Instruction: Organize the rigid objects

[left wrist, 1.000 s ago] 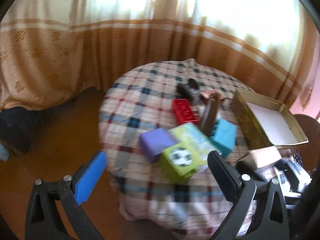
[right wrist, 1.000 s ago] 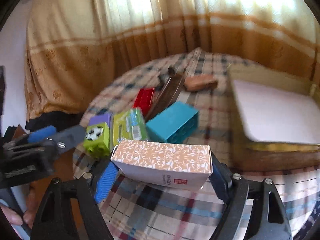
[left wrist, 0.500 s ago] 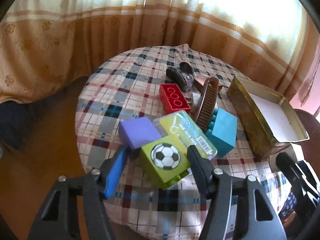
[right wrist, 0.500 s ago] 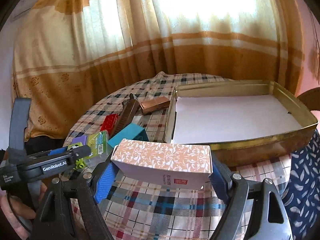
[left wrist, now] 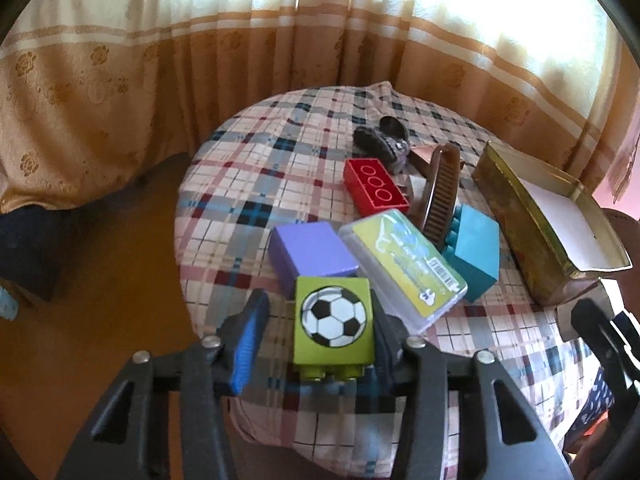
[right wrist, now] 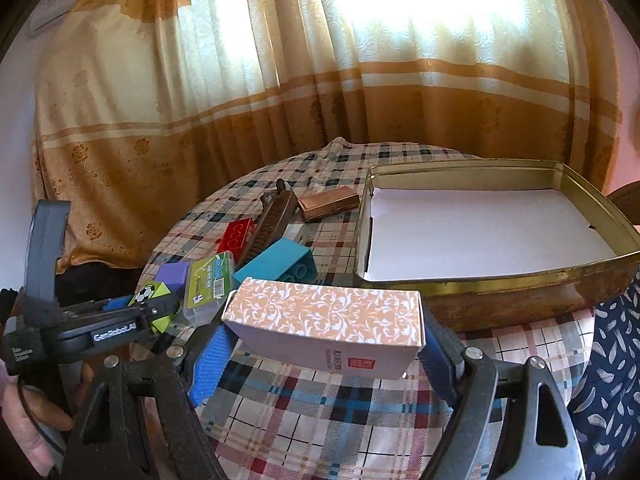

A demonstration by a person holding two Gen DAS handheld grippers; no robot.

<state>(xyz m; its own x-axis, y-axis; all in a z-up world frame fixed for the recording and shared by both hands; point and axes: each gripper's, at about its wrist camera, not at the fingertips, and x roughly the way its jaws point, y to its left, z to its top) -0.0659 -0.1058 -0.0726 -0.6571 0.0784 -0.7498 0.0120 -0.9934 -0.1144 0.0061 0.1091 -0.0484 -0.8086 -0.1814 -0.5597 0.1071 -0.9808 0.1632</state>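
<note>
Both hands hold a load over the tabletop (left wrist: 248, 184).
Left gripper (left wrist: 316, 340) jaws, just closing, grip the green block (left wrist: 334, 320); right gripper (right wrist: 324, 344) jaws clamp the patterned box (right wrist: 324, 320), tin (right wrist: 520, 292) at 1 o'clock.

My right tool (right wrist: 324, 344) clamps a patterned orange-and-white box (right wrist: 326, 326) between its blue pads, lifted above the plaid-covered bench (right wrist: 320, 412). At two o'clock sits the open gold tin (right wrist: 520, 300) lined with white paper. At ten o'clock lie a teal brick (right wrist: 280, 264), a brown comb (right wrist: 272, 224), a red brick (right wrist: 237, 234), a copper case (right wrist: 328, 208), a green-labelled clear case (right wrist: 210, 284) and a purple block (right wrist: 173, 274). At nine o'clock my left tool (right wrist: 140, 308) holds the green football block (right wrist: 154, 294).
</note>
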